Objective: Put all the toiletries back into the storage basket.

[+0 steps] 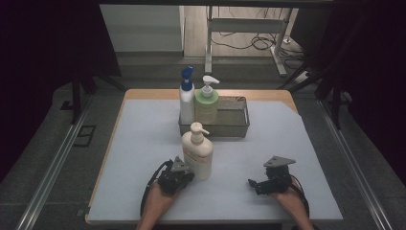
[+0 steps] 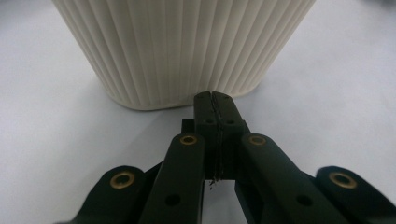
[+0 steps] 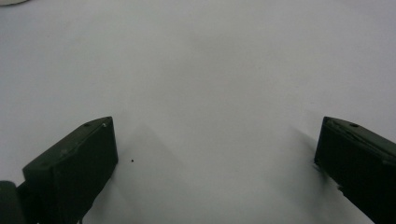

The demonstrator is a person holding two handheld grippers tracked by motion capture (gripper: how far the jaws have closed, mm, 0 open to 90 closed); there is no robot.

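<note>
The left claw (image 2: 215, 100) is sitting fully closed on nothing, its tips touching the base of the cream pump bottle (image 1: 197, 151), which is standing near the counter's (image 1: 134, 158) middle. The right claw (image 3: 215, 158) is resting wide open, empty, near the front right corner.

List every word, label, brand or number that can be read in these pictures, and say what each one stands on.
No text can be read.
Cream pump bottle: reddish print on its front, too small and blurred to read.
Green pump bottle and white bottle with the blue top in the wire basket: no legible label.
Left gripper, shut at the ribbed base of the cream bottle: no markings.
</note>
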